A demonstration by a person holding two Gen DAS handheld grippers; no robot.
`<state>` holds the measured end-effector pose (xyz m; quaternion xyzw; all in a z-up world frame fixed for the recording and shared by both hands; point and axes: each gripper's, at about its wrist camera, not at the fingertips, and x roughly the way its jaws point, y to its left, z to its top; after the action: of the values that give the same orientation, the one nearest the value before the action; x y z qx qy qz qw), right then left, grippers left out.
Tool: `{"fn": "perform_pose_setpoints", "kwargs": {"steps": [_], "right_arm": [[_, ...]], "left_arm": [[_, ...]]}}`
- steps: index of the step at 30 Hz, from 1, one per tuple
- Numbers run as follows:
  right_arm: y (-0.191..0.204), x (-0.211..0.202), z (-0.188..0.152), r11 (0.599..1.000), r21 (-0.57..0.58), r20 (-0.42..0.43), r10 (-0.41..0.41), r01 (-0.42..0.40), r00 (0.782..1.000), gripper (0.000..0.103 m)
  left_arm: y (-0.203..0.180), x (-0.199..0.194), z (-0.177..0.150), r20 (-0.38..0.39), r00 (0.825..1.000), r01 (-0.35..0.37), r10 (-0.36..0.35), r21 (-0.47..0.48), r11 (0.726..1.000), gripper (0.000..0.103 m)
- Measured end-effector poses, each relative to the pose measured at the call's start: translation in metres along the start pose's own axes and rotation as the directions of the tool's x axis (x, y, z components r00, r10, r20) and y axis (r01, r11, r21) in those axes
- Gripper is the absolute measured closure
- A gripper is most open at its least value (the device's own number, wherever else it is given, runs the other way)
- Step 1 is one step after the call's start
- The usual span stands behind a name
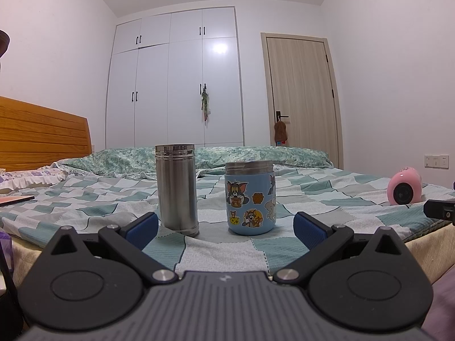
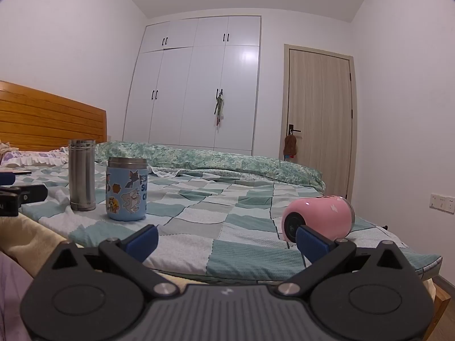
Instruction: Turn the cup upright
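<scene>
A pink cup (image 2: 318,217) lies on its side on the checkered bedspread (image 2: 216,199), its dark end facing me, just beyond my right gripper's right fingertip. It also shows far right in the left wrist view (image 1: 403,185). My right gripper (image 2: 226,241) is open and empty, low at the bed's near edge. My left gripper (image 1: 226,227) is open and empty in front of a steel flask (image 1: 177,189) and a blue cartoon cup (image 1: 250,197), both standing upright. Those two also show at the left of the right wrist view: the flask (image 2: 82,174) and the blue cup (image 2: 127,189).
A rolled green quilt (image 2: 213,156) lies across the far side of the bed. A wooden headboard (image 1: 42,133) is at the left, white wardrobes (image 1: 173,79) and a door (image 1: 301,93) behind. A flat dark object (image 1: 15,200) lies at the bed's left.
</scene>
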<state>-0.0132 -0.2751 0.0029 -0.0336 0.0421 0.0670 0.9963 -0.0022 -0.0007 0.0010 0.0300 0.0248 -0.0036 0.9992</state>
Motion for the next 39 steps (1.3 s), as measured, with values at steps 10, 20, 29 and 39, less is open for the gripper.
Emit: {"fn": "perform_pose_setpoints", "kwargs": {"steps": [10, 20, 29, 39], "right_arm": [[0.0007, 0.0001, -0.0002, 1.000, 0.000, 0.000, 0.000, 0.000, 1.000, 0.000], [0.0008, 0.0001, -0.0001, 1.000, -0.001, 0.000, 0.000, 0.000, 1.000, 0.000], [0.0009, 0.0001, 0.0001, 1.000, -0.002, 0.000, 0.000, 0.000, 1.000, 0.000], [0.0008, 0.0000, 0.0002, 1.000, -0.002, 0.000, 0.000, 0.000, 1.000, 0.000]], "left_arm": [[0.0002, 0.0000, 0.0001, 0.000, 1.000, 0.000, 0.000, -0.001, 1.000, 0.000], [0.0004, -0.0001, 0.0002, 0.000, 1.000, 0.000, 0.000, -0.002, 1.000, 0.000], [-0.0007, 0.0016, -0.0009, 0.001, 1.000, 0.000, 0.000, -0.002, 1.000, 0.000], [-0.0010, 0.0022, -0.0015, 0.002, 1.000, 0.001, -0.001, -0.003, 1.000, 0.000]]}}
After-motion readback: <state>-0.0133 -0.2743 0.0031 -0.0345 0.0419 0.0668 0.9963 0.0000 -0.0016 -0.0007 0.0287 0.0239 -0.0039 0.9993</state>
